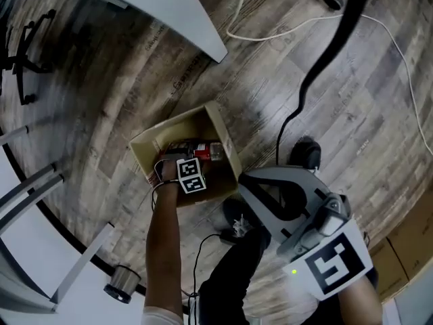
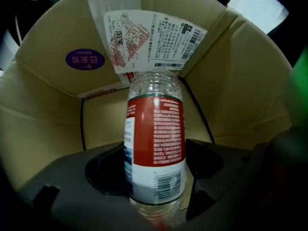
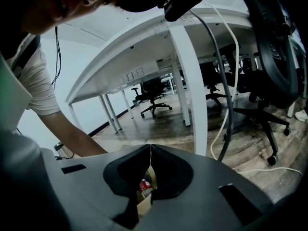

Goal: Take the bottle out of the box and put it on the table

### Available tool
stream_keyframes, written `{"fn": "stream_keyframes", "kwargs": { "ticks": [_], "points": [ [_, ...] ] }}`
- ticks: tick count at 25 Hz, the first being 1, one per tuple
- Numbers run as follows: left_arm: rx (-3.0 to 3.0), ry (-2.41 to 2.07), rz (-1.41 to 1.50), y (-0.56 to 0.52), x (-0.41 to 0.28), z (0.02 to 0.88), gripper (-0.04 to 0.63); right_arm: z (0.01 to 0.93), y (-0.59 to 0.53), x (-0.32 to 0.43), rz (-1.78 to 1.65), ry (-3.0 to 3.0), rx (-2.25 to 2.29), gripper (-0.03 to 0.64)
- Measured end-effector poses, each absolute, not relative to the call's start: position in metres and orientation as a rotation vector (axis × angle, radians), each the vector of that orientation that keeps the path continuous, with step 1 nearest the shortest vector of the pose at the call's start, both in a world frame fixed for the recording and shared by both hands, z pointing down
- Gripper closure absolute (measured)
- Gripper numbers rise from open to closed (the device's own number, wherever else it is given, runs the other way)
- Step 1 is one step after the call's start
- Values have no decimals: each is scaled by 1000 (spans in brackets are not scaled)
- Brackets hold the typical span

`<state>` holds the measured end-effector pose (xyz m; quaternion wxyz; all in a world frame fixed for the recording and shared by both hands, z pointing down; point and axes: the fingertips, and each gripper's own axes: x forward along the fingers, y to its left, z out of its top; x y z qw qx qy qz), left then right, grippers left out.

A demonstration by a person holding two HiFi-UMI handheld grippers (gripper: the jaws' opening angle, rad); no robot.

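Note:
An open cardboard box [image 1: 143,147] stands on the wood floor. A clear plastic bottle [image 1: 204,149] with a red and white label lies inside it. My left gripper [image 1: 187,160] reaches straight down into the box. In the left gripper view the bottle [image 2: 155,143] sits between the wide-spread jaws of that gripper [image 2: 155,163], with dark gaps on both sides, so the pads do not press it. My right gripper [image 1: 245,180] hovers beside the box on the right, shut and empty. Its closed jaws [image 3: 151,149] frame a glimpse of the bottle [image 3: 144,186] and box [image 3: 143,207].
A white table top [image 1: 169,12] spans the upper left, with white table legs [image 1: 27,195] at the left. A white cable [image 1: 399,53] and a black cable [image 1: 318,66] cross the floor. A metal cylinder [image 1: 122,283] stands near my left arm. More cardboard [image 1: 409,239] lies at the lower right.

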<state>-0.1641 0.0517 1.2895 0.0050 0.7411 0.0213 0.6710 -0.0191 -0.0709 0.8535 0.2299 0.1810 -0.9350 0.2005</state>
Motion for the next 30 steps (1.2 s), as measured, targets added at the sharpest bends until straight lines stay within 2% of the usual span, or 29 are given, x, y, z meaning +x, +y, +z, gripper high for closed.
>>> {"fn": "stream_keyframes", "kwargs": {
  "ticks": [1, 2, 15, 30],
  "points": [
    [2319, 67, 2104, 50, -164, 1289, 231, 854, -74, -16, 562, -2577, 533, 577],
    [2311, 61, 2113, 49, -165, 1288, 271, 854, -77, -15, 581, -2585, 566, 576],
    [2333, -6, 2187, 36, -169, 1213, 276, 897, -34, -2, 867, -2434, 678, 577],
    [2435, -120, 2048, 19, -144, 994, 276, 822, -6, 16, 936, -2344, 961, 577]
  ]
}}
